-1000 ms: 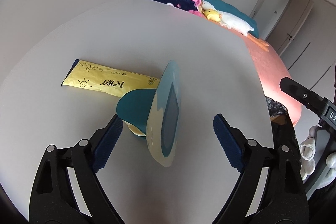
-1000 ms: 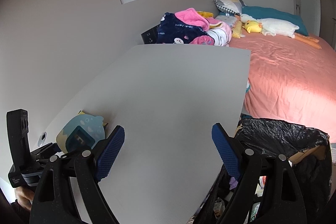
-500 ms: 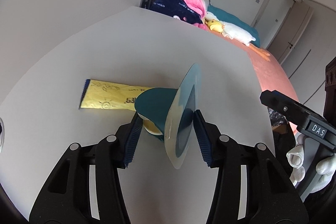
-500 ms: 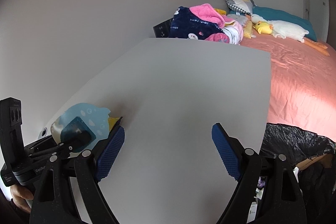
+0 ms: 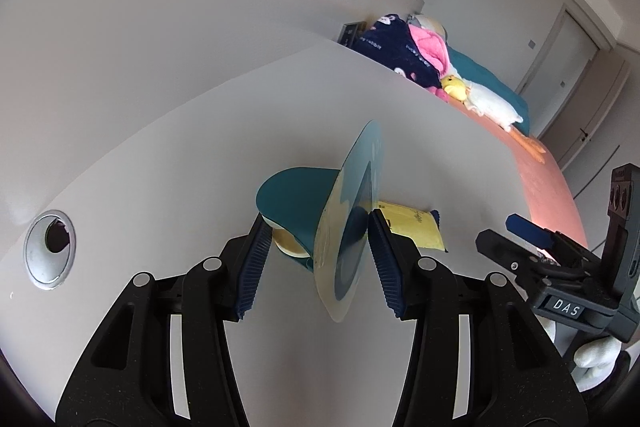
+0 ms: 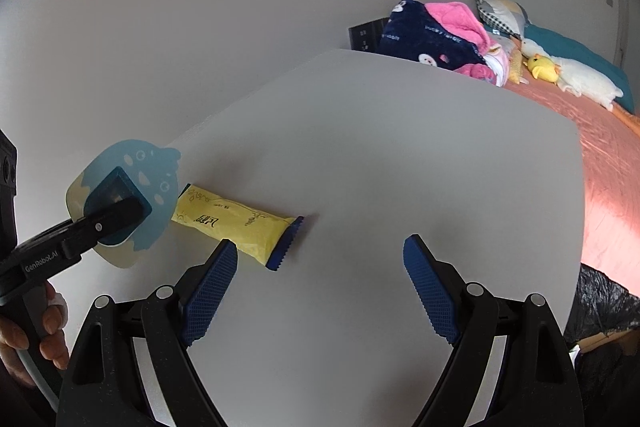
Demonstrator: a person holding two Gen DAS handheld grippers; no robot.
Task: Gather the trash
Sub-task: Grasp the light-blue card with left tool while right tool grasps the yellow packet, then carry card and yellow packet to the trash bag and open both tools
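Pinching the teal-and-blue packaging piece (image 5: 344,223) between its pads, the left gripper (image 5: 316,259) holds it clear of the white table (image 6: 400,155), presumably so it can be carried to the black-lined trash bag (image 6: 604,303) at the table's edge. A second ago those jaws stood wide around the piece as it sat on the table; they closed on it and have since lifted it. The right gripper (image 6: 320,287) hangs spread and empty just beside the yellow wrapper (image 6: 236,223), which lies flat on the table and which, by its approach, looks like its next pick.
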